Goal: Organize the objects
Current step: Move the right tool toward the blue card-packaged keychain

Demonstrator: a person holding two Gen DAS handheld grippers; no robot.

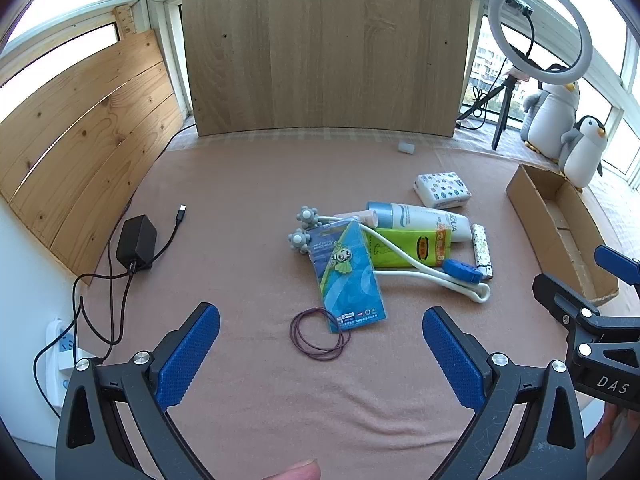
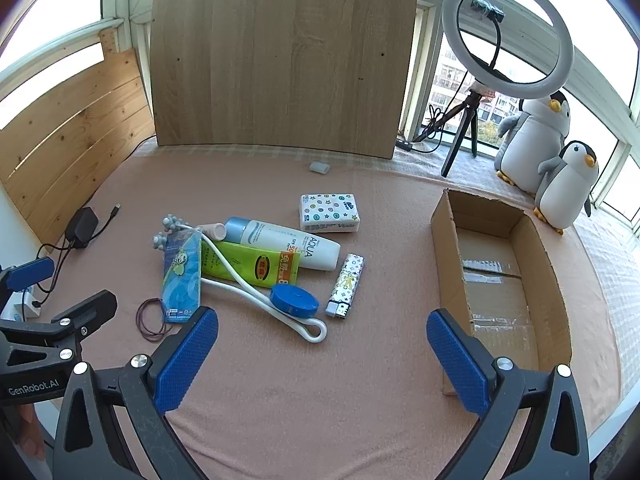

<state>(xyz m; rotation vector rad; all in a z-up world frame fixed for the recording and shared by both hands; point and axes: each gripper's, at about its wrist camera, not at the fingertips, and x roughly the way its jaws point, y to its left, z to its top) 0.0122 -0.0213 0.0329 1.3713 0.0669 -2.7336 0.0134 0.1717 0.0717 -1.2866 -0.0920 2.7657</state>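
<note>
A pile lies mid-table on the pink cloth: a white AQUA tube (image 2: pixel 288 242), a green packet (image 2: pixel 256 266), a blue card pack (image 1: pixel 348 276) with a charm, a white massager (image 2: pixel 256 292) with grey knobs, a blue tape measure (image 2: pixel 294 300), a patterned lighter (image 2: pixel 346 286), a tissue pack (image 2: pixel 329 213) and dark rubber bands (image 1: pixel 318 334). An open cardboard box (image 2: pixel 540 248) stands to the right. My left gripper (image 1: pixel 320 356) is open just short of the rubber bands. My right gripper (image 2: pixel 322 360) is open between pile and box, holding nothing.
A black charger (image 1: pixel 136 242) with cable lies at the left, near a white power strip (image 1: pixel 60 356). A wooden board (image 2: pixel 280 56) stands at the back. A ring light on a tripod (image 2: pixel 508 32) and two plush penguins (image 2: pixel 560 184) stand back right. A small grey cap (image 2: pixel 319 167) lies near the board.
</note>
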